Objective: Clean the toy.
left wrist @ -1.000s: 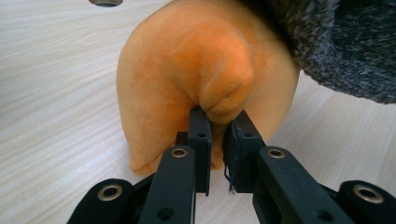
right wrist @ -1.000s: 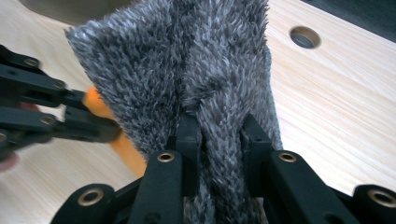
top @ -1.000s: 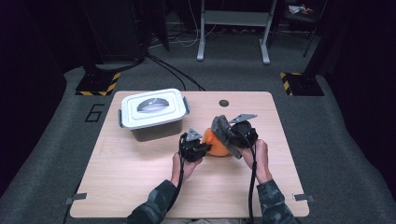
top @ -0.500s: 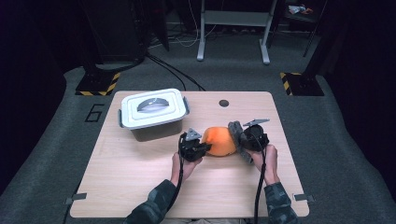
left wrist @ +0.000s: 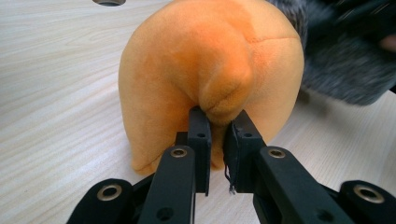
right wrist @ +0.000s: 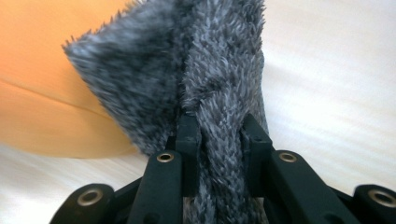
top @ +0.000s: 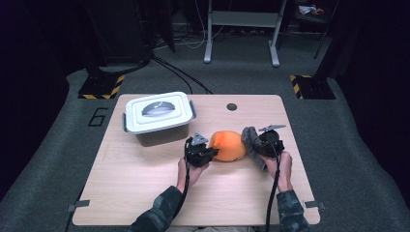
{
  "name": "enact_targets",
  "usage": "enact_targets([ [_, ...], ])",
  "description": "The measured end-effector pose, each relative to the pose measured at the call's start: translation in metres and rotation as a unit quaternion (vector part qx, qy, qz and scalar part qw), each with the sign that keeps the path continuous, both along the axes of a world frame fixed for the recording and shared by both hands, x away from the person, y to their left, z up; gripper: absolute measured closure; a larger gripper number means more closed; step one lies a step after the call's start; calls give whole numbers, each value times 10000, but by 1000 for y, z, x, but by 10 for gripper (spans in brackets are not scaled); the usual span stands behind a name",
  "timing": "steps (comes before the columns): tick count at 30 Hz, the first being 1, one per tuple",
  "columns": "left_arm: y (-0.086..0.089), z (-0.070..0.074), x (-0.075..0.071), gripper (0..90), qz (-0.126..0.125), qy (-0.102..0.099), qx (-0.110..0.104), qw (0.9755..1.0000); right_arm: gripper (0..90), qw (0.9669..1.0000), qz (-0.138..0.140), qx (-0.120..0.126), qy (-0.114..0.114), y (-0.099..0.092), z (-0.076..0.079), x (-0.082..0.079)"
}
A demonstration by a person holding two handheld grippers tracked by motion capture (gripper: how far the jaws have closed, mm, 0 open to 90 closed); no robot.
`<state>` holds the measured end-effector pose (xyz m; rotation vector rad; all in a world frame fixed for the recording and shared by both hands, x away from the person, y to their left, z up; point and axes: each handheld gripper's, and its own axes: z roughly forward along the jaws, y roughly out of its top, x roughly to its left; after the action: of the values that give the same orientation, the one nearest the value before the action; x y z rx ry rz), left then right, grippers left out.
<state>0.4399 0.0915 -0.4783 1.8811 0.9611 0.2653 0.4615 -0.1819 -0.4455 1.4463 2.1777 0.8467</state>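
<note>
An orange plush body (top: 228,145) lies on the wooden table (top: 145,193) between my two grippers. My left gripper (top: 207,153) pinches a fold of the orange plush (left wrist: 219,74); in the left gripper view its jaws are shut on that fold at the left gripper (left wrist: 217,123). A grey furry cloth (top: 251,140) lies against the plush's right side. My right gripper (top: 258,145) is shut on a strip of the grey fur (right wrist: 210,70), which runs between the jaws of the right gripper (right wrist: 219,130). The orange plush (right wrist: 42,88) shows behind the fur.
A white lidded plastic box (top: 157,116) stands at the table's back left. A small round cable hole (top: 232,107) sits near the far edge. Bare wood lies in front of my hands. Dark floor, stands and cables lie beyond the table.
My right gripper has carried the grey fur off the top of the plush, to the right and down, so the orange body is uncovered. The left gripper has stayed put.
</note>
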Motion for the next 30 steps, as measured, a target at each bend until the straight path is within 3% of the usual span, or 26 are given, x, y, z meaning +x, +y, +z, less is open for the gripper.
enact_targets([
  [5, 0, 0, 0, 810, -29, -16, 52, 10000, 735, 9983, 431, 85, -382, 21, 29, -18],
  [10, 1, 0, 0, 786, -67, -25, 52, 10000, 739, 9976, 617, -179, -248, 41, 20, -12],
  [12, 4, 1, 0, 708, -138, -72, -53, 9999, 740, 9980, 581, -83, -229, 39, 16, -8],
  [15, 7, 2, -2, 560, -180, -318, 143, 9992, 740, 9982, 549, -82, -239, 34, 15, -5],
  [20, 11, -4, 4, 414, -88, -237, 157, 9996, 740, 9983, 539, -86, -213, 32, 15, -2],
  [23, 13, -8, 10, 360, -249, -271, 173, 9992, 740, 9984, 530, -58, -193, 32, 15, -1],
  [26, 11, -11, 13, 354, -382, -309, 239, 9985, 741, 9983, 536, -74, -200, 31, 14, 2],
  [30, 4, -13, 13, 435, -500, -469, 431, 9967, 742, 9985, 508, -51, -178, 30, 13, 3],
])
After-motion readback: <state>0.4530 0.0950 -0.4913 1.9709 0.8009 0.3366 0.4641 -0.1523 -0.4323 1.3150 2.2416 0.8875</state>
